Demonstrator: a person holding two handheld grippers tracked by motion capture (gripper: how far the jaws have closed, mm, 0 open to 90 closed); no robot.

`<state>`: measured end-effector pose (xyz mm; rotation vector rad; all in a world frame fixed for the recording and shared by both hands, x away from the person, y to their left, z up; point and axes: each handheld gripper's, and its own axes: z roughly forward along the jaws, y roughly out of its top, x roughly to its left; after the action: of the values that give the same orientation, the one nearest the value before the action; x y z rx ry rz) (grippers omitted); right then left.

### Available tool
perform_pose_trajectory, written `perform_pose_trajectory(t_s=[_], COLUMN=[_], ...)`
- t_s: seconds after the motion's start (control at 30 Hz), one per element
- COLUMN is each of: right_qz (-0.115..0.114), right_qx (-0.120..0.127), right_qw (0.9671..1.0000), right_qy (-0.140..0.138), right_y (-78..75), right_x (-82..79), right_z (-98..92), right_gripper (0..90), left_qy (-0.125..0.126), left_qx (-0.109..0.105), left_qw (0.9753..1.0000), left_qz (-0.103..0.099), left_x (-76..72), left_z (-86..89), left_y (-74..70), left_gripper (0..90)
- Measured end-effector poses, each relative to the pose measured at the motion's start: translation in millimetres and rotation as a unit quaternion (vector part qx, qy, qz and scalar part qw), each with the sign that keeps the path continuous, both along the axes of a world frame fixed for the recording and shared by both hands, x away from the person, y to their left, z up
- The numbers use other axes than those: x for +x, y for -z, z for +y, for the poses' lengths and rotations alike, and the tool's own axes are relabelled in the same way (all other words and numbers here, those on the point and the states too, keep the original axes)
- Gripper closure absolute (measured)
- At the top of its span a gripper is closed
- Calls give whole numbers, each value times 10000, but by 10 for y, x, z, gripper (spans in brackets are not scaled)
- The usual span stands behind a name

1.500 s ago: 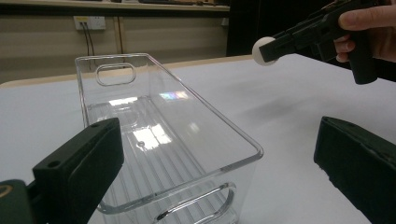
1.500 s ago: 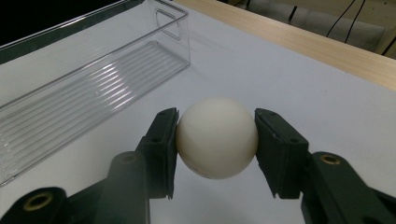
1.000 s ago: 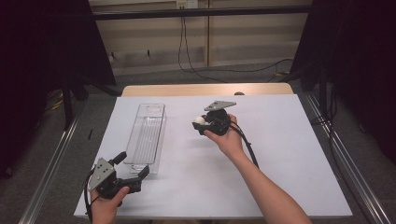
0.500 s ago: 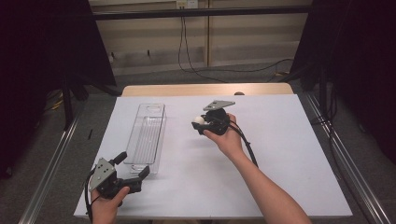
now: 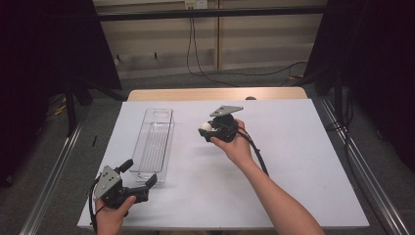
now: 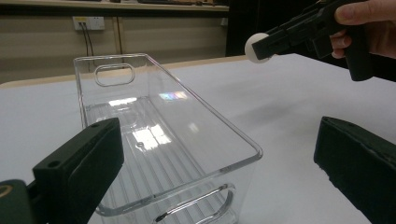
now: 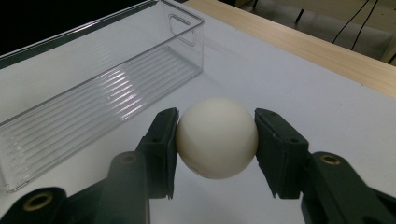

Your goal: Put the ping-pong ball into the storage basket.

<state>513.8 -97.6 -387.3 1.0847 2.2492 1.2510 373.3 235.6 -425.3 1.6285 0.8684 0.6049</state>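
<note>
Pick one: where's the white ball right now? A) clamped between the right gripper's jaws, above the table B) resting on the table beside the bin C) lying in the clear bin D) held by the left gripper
A: the white ball sits squeezed between the two jaws of the right gripper, off to the side of the clear bin, which holds nothing.
</note>
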Motion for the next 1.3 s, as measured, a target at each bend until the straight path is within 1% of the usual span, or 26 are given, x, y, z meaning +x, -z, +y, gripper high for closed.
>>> perform_pose_trajectory(t_s=[0.1, 0.2, 0.27, 0.33, 0.7, 0.87, 1.13, 1.3], right_qz=[-9, -11, -2, -21, -45, -38, -30, -47], right_qx=[28, 6, 0, 15, 18, 6, 57, 62], right_qw=[10000, 10000, 10000, 10000, 9999, 10000, 10000, 9999], right_qy=[10, -4, 2, -21, -89, -84, -43, -88], right_y=[-6, -8, -14, -20, -60, -72, -93, -106], right_x=[-1, -1, -2, 0, 4, 5, 12, 15], right_z=[11, 12, 21, 29, 85, 91, 108, 121], right_gripper=[514, 514, 514, 514, 513, 513, 514, 513], left_qy=[7, 2, 16, 1, 6, 4, 20, 19], left_qx=[5, 4, -27, 3, 10, 12, 19, 11], left_qw=[10000, 10000, 10000, 10000, 10000, 10000, 10000, 10000], left_qz=[1, 4, 7, 3, -16, -13, 1, -4], left_x=[1, -1, -3, 0, 0, 1, 3, 3], left_z=[2, -3, -9, 0, 6, 6, 4, 4], left_y=[1, 2, 2, 1, -6, -6, -4, -5], left_gripper=[17, 17, 17, 17, 16, 16, 16, 16])
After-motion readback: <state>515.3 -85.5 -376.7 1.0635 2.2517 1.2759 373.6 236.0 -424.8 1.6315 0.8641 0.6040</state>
